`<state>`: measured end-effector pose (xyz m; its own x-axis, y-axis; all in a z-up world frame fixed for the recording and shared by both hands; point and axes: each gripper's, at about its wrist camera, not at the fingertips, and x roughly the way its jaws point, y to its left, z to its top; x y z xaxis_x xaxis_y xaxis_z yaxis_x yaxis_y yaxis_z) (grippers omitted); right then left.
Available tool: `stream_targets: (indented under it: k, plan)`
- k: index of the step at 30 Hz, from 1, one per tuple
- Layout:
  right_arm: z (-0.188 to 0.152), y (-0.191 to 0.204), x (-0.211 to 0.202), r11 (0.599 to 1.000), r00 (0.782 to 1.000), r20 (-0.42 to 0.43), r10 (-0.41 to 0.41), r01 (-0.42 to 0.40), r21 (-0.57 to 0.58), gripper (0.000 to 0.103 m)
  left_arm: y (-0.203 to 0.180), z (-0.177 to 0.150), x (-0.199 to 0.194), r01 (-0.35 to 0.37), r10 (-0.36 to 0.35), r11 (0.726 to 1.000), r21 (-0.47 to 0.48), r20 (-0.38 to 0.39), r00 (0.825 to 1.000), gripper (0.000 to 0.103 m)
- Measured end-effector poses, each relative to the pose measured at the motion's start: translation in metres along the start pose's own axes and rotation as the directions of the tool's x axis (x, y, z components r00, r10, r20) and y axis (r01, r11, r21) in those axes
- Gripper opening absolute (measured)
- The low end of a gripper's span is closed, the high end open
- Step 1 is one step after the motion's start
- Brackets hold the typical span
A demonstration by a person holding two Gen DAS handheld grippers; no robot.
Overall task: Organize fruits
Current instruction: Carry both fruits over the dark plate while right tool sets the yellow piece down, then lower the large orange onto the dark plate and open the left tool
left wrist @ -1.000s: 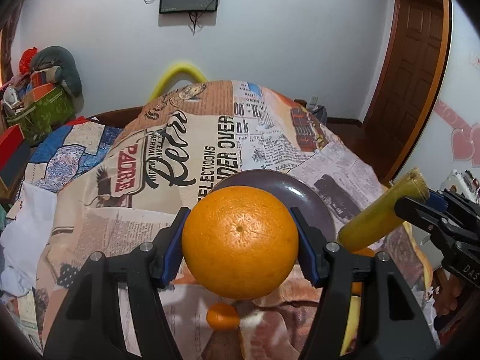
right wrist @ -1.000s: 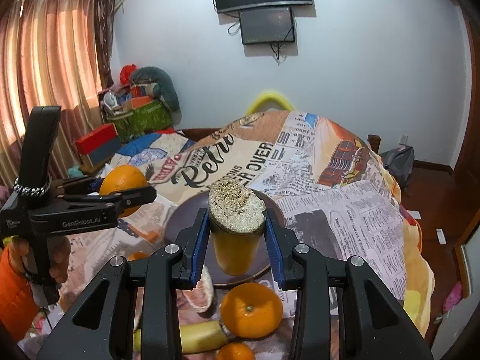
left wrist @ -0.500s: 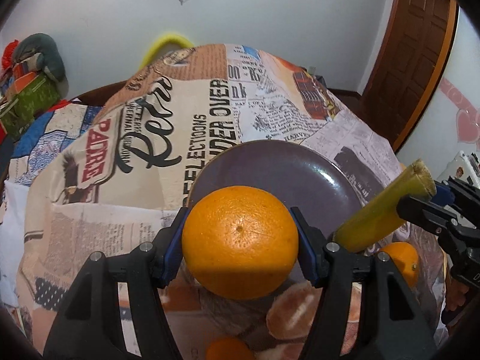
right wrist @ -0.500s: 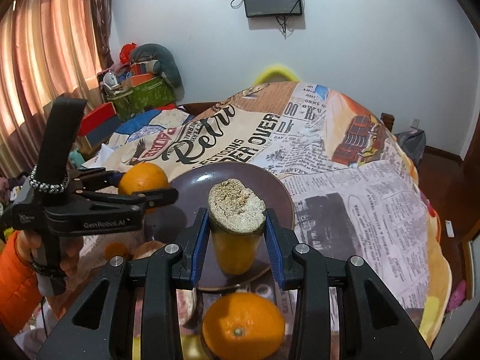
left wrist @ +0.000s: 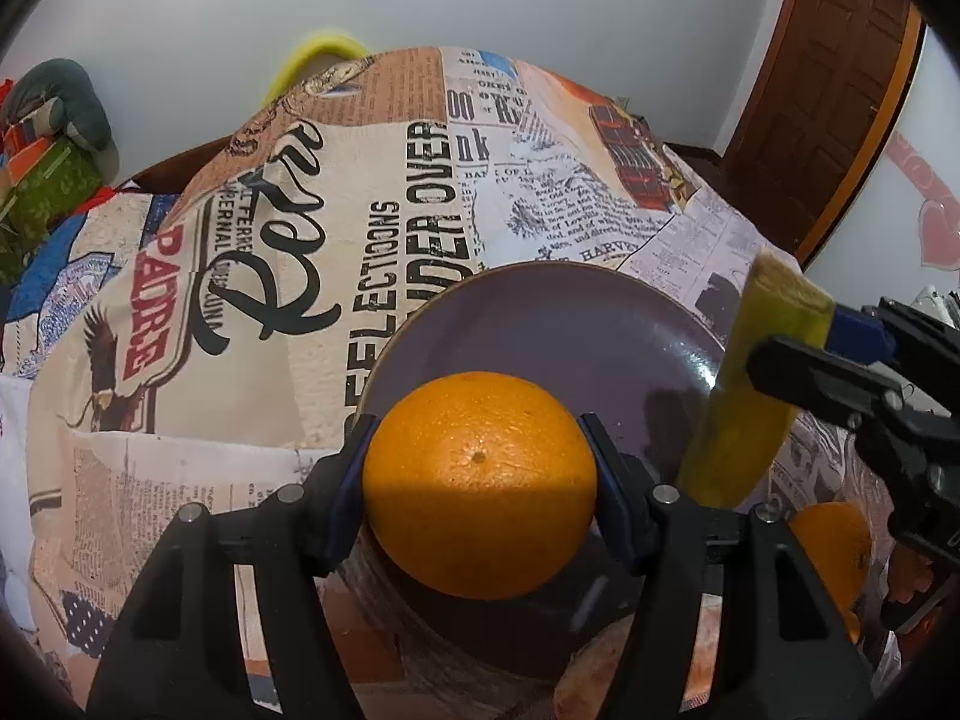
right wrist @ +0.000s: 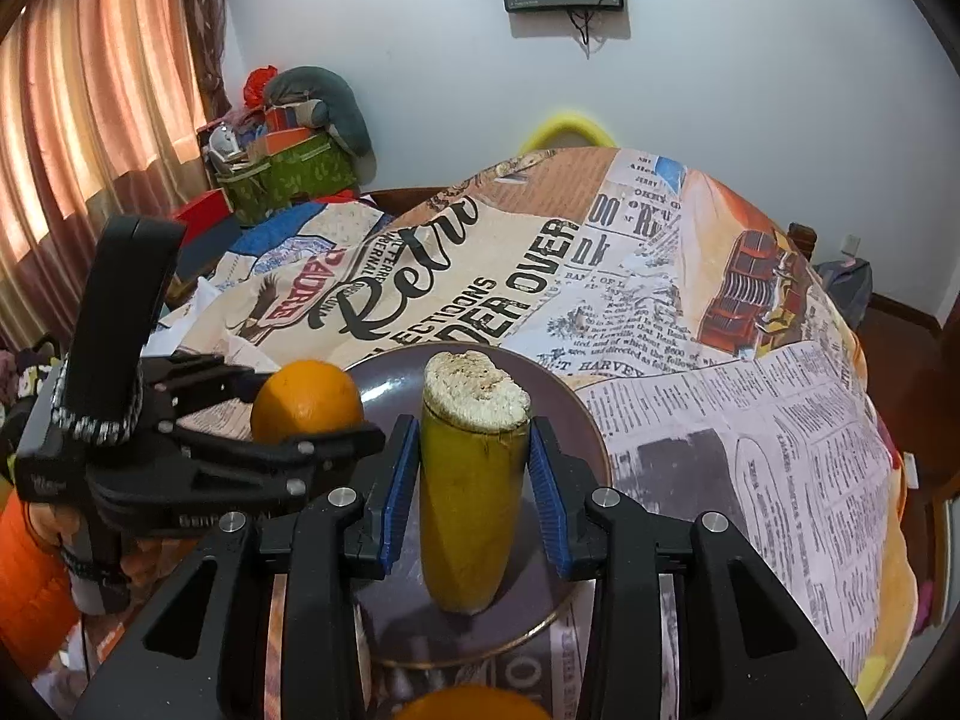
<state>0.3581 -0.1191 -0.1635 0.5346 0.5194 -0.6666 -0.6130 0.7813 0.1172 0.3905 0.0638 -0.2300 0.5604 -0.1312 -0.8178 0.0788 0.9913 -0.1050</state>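
Observation:
My left gripper [left wrist: 478, 483] is shut on a large orange [left wrist: 480, 483] and holds it over the near left part of a dark purple plate [left wrist: 558, 324]. My right gripper [right wrist: 471, 483] is shut on a yellow banana piece [right wrist: 471, 492] with a pale cut end, held over the same plate [right wrist: 570, 420]. The banana piece [left wrist: 750, 396] and right gripper [left wrist: 852, 372] show at the right of the left wrist view. The orange [right wrist: 307, 399] and left gripper [right wrist: 240, 450] show at the left of the right wrist view.
The plate lies on a table under a newspaper-print cloth [left wrist: 360, 210]. Another orange [left wrist: 831, 546] lies near the plate's right side, and one [right wrist: 468, 705] sits at the right wrist view's bottom edge. A yellow chair back [right wrist: 567, 129] and cluttered boxes [right wrist: 282, 168] stand behind.
Both grippers have moved forward and down toward the plate, still holding the orange and the banana piece. The plate now fills more of both views.

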Motion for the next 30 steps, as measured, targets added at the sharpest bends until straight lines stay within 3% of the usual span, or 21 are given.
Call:
stream_targets:
  k: [2,6,12,19,30]
  plan:
    - [0.001,0.0,0.002,1.0,1.0,0.0,-0.019,0.019,-0.005,0.036,0.003,0.002,0.003,0.01,-0.01,1.0,-0.026,-0.015,1.0,0.064]
    - [0.0,0.0,-0.003,0.998,0.998,0.023,-0.058,0.059,-0.013,0.061,0.007,0.005,-0.009,0.012,-0.01,0.998,-0.055,0.047,0.999,0.071]
    - [-0.001,-0.004,-0.017,0.997,0.997,0.042,-0.071,0.071,0.012,0.071,0.006,0.006,-0.034,-0.009,0.014,0.999,-0.051,0.098,0.995,0.076]
    - [-0.008,-0.003,-0.039,0.995,0.994,0.048,-0.095,0.093,0.039,0.075,-0.003,-0.003,-0.067,-0.031,0.036,0.999,-0.033,0.139,0.99,0.077]
    - [-0.032,0.008,-0.079,0.988,0.99,0.041,-0.136,0.132,0.078,0.097,-0.028,-0.043,-0.118,-0.062,0.059,0.998,0.011,0.174,0.983,0.084]
